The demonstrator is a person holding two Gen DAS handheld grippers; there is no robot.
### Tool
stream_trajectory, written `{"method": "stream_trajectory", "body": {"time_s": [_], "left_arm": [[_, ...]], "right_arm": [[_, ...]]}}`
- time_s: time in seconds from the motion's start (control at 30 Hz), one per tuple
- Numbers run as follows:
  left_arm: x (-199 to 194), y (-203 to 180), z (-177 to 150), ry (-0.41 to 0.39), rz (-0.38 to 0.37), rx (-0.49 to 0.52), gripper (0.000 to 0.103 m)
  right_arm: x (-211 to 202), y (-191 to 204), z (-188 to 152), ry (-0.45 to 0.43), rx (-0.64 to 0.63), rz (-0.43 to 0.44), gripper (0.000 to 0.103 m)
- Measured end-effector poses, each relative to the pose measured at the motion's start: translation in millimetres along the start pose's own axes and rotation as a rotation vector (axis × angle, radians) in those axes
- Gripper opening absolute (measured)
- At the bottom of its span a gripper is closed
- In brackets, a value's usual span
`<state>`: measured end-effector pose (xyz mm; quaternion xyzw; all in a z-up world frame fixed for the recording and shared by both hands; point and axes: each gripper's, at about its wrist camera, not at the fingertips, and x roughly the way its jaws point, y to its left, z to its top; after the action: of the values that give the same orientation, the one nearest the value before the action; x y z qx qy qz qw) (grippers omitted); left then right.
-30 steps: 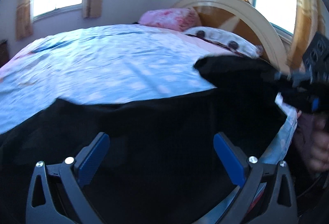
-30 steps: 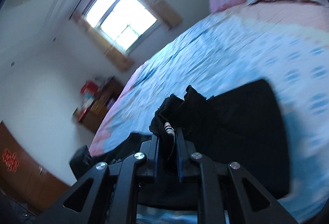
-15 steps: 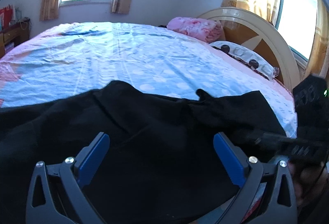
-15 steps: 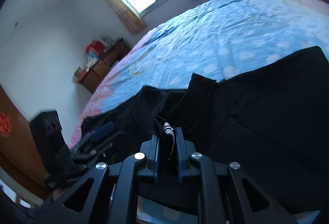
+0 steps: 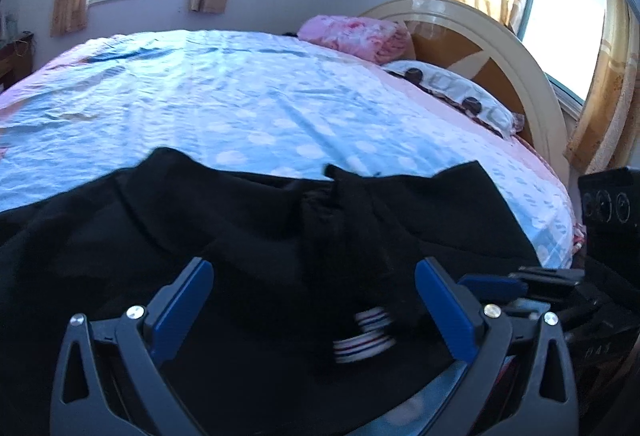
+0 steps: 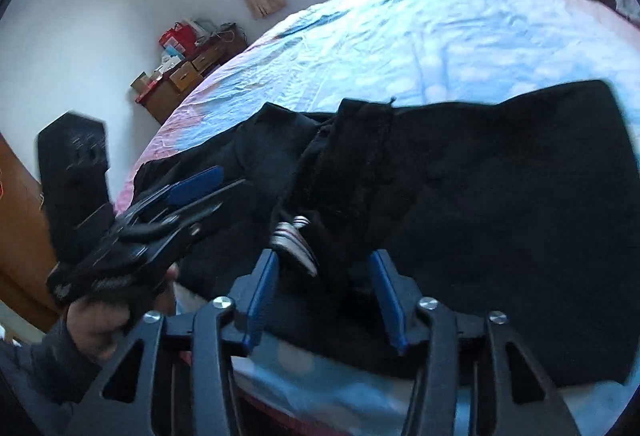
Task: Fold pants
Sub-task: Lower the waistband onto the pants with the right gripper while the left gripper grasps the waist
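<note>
Black pants (image 5: 248, 236) lie folded over themselves on the blue dotted sheet (image 5: 240, 107) at the bed's near edge. A striped label (image 5: 364, 336) shows at the bunched waistband. My left gripper (image 5: 312, 300) stands open just above the fabric, holding nothing. In the right wrist view my right gripper (image 6: 324, 288) has its jaws opening. The waistband fold and striped label (image 6: 294, 240) lie between the blue pads, which do not press on them. The left gripper (image 6: 192, 187) hovers over the pants' left part (image 6: 260, 155), and the right gripper (image 5: 520, 284) shows beside the left one.
A pink folded quilt (image 5: 356, 35) and a spotted pillow (image 5: 452, 95) lie by the curved headboard (image 5: 500, 47). A wooden drawer unit (image 6: 188, 75) stands beyond the far bed side. A person's hand (image 6: 104, 316) holds the left gripper at the bed's near edge.
My right gripper came down with the pinched waistband and its jaws have parted off it. The pants now rest on the bed. My left gripper stays open.
</note>
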<state>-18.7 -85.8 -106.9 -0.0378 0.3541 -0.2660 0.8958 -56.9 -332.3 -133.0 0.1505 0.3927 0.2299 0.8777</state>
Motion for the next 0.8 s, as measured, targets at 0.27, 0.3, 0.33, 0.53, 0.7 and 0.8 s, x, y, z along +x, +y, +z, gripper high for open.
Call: {"method": "stream_trajectory", "body": {"time_s": [0.27, 0.3, 0.33, 0.53, 0.7, 0.8], "left_arm": [[42, -28, -4, 0.146, 0.045, 0.063, 0.087], [43, -30, -4, 0.134, 0.048, 0.074, 0.086], [44, -33, -3, 0.127, 0.046, 0.086, 0.078], [42, -27, 0, 0.142, 0.029, 0.061, 0.015], [22, -25, 1, 0.103, 0.004, 0.026, 0.011], [10, -19, -1, 0.094, 0.031, 0.020, 0.010]], "right_arm": [[-68, -58, -3, -0.180, 0.124, -0.215, 0.052], [-74, -66, -3, -0.195, 0.153, -0.222, 0.052], [-77, -71, -4, -0.205, 0.175, -0.223, 0.052], [-78, -76, -12, -0.225, 0.203, -0.211, 0.052], [-82, -73, -7, -0.270, 0.208, -0.203, 0.052], [-84, -74, -4, -0.287, 0.222, -0.213, 0.052]]}}
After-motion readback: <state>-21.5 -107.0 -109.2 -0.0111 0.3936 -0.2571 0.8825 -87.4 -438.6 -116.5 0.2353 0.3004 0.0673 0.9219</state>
